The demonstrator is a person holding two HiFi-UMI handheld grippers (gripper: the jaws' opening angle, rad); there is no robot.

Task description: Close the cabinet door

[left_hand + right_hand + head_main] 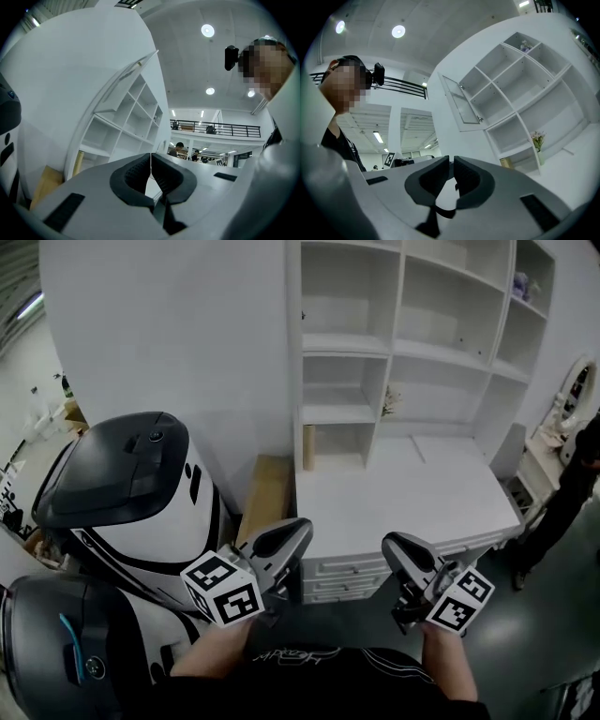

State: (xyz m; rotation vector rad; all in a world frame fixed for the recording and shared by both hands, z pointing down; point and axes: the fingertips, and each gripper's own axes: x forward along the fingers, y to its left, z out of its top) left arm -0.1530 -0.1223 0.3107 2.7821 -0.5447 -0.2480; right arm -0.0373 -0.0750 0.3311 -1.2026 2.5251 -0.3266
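Cabinet door (464,105) hangs open high on white shelving (525,89); probably light, stiff, freely hinged, so push its frame beside the knob (479,120). The left gripper (150,157) has jaws pressed together, the right gripper (451,161) virtually closed, both empty.

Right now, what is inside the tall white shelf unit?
Mostly bare shelves: a small flower vase, a purple item up top, a tan board low left. Dividers hide some corners.
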